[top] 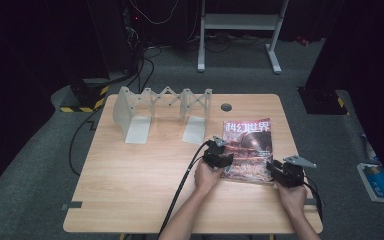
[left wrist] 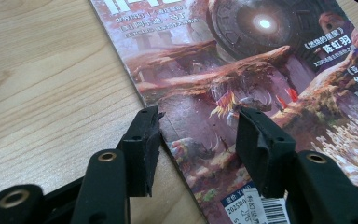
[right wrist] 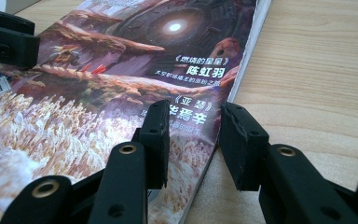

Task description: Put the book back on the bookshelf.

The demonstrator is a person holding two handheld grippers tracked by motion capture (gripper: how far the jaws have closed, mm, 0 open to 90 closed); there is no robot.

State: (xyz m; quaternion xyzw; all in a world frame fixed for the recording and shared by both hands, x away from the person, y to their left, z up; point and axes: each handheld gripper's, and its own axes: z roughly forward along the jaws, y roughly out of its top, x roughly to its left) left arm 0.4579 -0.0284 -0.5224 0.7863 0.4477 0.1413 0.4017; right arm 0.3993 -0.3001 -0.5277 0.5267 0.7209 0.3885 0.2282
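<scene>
A science-fiction magazine (top: 247, 150) with a reddish cover lies flat on the right part of the wooden table (top: 145, 175). My left gripper (top: 220, 152) sits at its lower left edge. In the left gripper view the magazine (left wrist: 242, 60) runs under my left gripper (left wrist: 198, 126), whose jaws stand apart astride that edge, one over bare wood, one over the cover. My right gripper (top: 279, 167) rests at the lower right corner. In the right gripper view my right gripper (right wrist: 193, 126) straddles the magazine's (right wrist: 121, 70) right edge with a clear gap, pads touching nothing.
A grey expanding book rack (top: 162, 112) with two flat feet stands at the table's back left. A round cable hole (top: 226, 106) lies behind the magazine. A white metal frame (top: 240, 22) stands on the floor beyond, and a blue-white object (top: 380, 180) lies on the floor at right.
</scene>
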